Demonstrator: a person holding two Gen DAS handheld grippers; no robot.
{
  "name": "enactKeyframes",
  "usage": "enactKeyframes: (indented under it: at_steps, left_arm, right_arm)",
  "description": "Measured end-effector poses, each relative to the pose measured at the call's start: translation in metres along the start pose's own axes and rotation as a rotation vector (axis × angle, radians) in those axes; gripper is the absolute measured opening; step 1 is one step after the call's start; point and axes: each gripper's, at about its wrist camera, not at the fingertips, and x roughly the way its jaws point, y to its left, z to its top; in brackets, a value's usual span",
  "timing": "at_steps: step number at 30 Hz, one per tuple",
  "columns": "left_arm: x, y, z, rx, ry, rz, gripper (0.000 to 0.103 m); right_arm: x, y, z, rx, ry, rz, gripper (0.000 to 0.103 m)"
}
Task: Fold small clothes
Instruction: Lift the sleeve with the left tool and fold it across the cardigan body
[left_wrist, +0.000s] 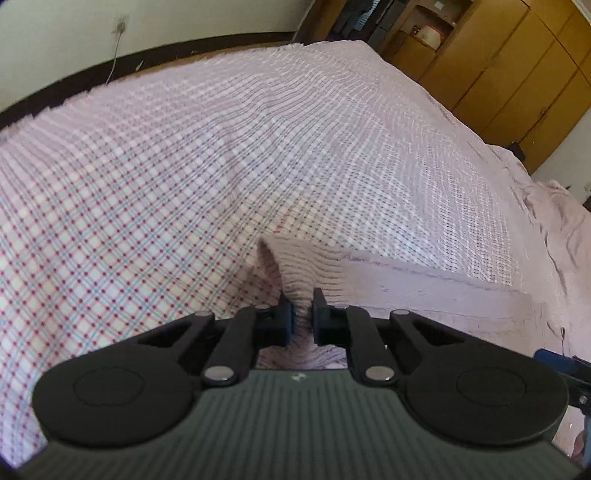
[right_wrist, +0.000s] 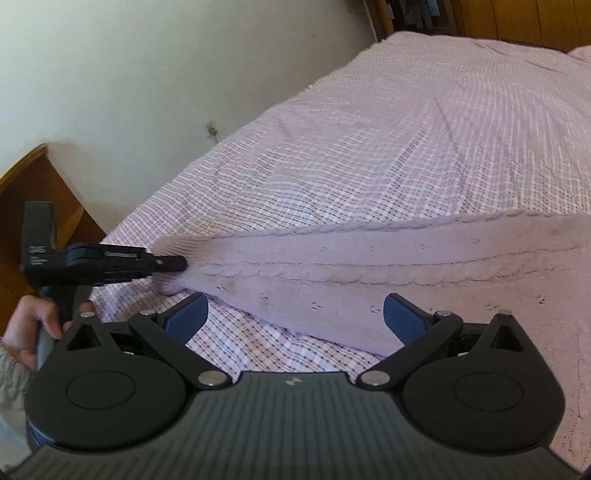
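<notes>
My left gripper (left_wrist: 303, 314) pinches a fold of the pink knit (left_wrist: 306, 266) above the checked bedspread (left_wrist: 147, 184); wardrobe (left_wrist: 498, 66) beyond.

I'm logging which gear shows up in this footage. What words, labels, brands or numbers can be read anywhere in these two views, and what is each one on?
No text can be read in full.
Left gripper, side of its black body: a pale printed label of a few lines, too blurred to read.
Right gripper, ribbed body: a small pale emblem, no letters.
Left gripper, ribbed body: the same emblem.
Pink knit garment, checked bedsheet: no print.
</notes>
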Motion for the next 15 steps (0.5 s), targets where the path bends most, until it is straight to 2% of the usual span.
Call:
enactKeyframes:
  at_steps: [7, 15]
  left_arm:
    - [-0.026, -0.032, 0.002, 0.051, -0.022, 0.0, 0.012]
    - [-0.043, -0.079, 0.011, 0.1, -0.062, -0.039, 0.012]
  right_arm:
    - [-0.009, 0.007, 0.005, 0.005, -0.027, 0.015, 0.103]
    - [-0.026, 0.009, 0.013, -0.028, -0.028, -0.005, 0.103]
